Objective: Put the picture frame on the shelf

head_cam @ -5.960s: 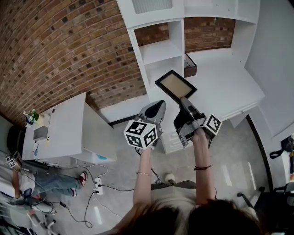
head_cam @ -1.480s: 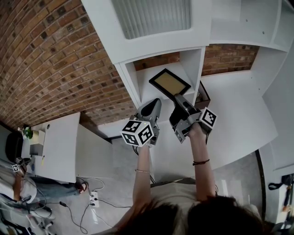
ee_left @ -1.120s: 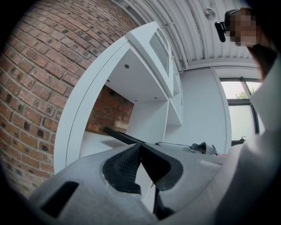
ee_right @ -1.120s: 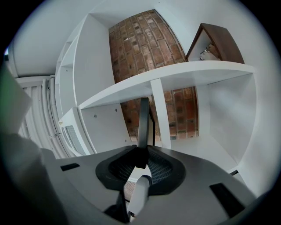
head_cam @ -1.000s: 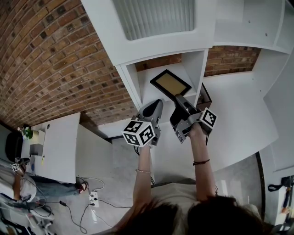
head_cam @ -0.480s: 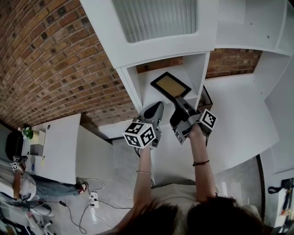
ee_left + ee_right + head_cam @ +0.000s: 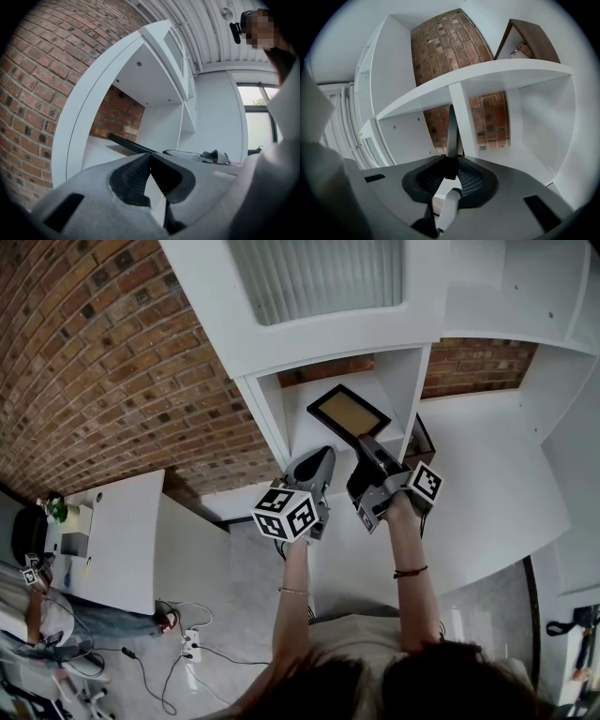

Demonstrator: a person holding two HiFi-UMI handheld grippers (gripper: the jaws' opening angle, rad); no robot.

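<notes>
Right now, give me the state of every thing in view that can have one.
picture frame, tilted, gripped by one edge, partly inside the shelf opening, not yet set down
right hand-held gripper, shut on the picture frame
left hand-held gripper, shut, nothing between its jaws

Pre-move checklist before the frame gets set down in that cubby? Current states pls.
1. Grip: right hand-held gripper clamped on the picture frame edge: ok.
2. Frame within the shelf compartment opening, between its side walls: ok.
3. Frame resting on the compartment floor: cannot tell; it looks tilted above it.
4. Landing spot: ok, no other object seen there.
5. Spare left hand-held gripper: ok, shut, empty, beside the right one.
6. Clearance from the brown box: ok, it sits beyond the right divider.
</notes>
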